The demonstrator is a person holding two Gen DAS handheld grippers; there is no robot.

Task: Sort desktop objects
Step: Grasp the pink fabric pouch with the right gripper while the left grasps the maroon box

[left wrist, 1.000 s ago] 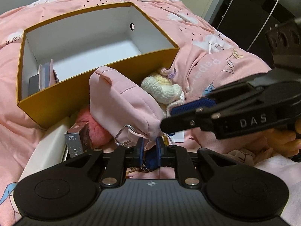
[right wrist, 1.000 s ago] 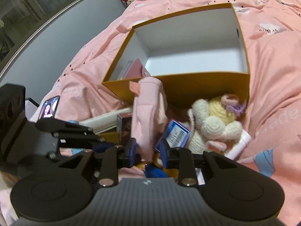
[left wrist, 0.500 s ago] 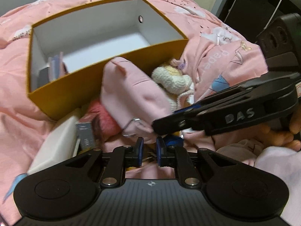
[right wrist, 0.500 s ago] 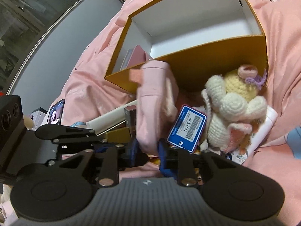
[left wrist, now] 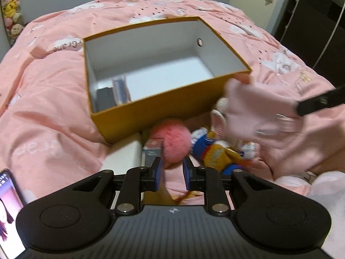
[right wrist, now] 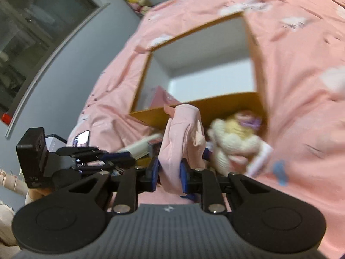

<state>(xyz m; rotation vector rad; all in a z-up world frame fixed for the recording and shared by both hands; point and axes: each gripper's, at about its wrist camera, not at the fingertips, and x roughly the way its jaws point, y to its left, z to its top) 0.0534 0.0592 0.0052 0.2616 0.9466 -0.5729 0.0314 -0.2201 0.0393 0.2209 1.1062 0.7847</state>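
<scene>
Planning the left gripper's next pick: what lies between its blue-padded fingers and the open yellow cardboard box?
In the left wrist view, a fluffy pink pompom lies between the left gripper and the yellow cardboard box, with a small dark carton beside it.

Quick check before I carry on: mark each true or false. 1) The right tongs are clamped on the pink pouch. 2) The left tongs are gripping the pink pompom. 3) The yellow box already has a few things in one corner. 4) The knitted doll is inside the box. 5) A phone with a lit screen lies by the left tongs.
1) True: the right tongs pinch the pink pouch.
2) False: the left tongs stand open; the pink pompom lies beyond the tips, ungripped.
3) True: the yellow box has items in its near-left corner.
4) False: the knitted doll lies outside, against the front wall.
5) True: phone.
</scene>
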